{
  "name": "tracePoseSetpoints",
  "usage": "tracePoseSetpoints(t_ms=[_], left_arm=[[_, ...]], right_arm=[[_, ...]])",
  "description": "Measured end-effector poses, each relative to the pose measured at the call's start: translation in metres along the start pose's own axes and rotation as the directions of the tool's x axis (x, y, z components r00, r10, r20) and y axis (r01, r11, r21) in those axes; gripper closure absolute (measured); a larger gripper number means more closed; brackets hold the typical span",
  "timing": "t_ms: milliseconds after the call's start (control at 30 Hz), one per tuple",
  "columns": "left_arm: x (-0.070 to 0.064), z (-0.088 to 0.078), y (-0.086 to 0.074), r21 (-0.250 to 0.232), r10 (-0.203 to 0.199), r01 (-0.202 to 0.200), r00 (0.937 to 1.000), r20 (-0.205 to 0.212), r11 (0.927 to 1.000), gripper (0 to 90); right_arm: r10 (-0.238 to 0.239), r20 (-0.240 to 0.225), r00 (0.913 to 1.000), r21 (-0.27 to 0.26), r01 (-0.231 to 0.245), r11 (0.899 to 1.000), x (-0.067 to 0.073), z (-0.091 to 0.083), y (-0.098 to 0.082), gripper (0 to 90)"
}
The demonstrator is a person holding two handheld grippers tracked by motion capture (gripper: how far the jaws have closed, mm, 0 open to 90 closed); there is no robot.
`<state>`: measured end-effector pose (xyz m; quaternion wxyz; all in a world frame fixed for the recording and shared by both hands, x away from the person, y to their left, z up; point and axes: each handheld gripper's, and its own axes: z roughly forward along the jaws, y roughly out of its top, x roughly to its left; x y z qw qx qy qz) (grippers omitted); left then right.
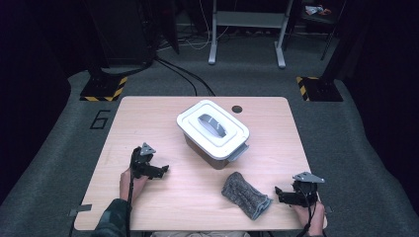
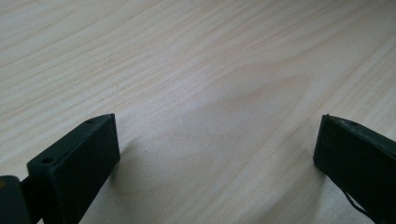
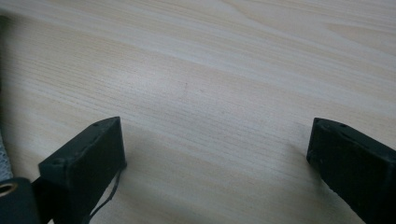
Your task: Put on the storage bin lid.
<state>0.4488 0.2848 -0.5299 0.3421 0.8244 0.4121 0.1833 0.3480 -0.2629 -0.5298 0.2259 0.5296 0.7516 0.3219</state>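
A white-lidded grey storage box (image 1: 213,132) stands closed near the middle of the wooden table (image 1: 148,118). A grey knitted cloth (image 1: 244,195) lies flat near the front edge, right of centre. My left gripper (image 1: 163,170) rests low on the table at the front left, jaws wide apart over bare wood (image 2: 210,116). My right gripper (image 1: 279,194) sits at the front right, just right of the cloth, open with nothing but wood (image 3: 210,112) between its jaws. A sliver of the cloth (image 3: 3,154) shows at the left edge of the right gripper view.
A small dark round hole (image 1: 237,109) marks the table behind the box. Beyond the table are grey carpet, a white desk frame (image 1: 247,29) and stands with yellow-black striped bases (image 1: 104,89).
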Motion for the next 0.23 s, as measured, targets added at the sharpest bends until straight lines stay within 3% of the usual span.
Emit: tracePoseSetpoints(t_ms=[233], left_arm=[[0.0001,-0.0002,0.0000,0.001,0.000,0.000,1.0000,0.000,1.0000,0.0]], right_arm=[[0.004,0.007,1.0000,0.009,-0.004,1.000,-0.0010,0.0012,0.0005,0.0]])
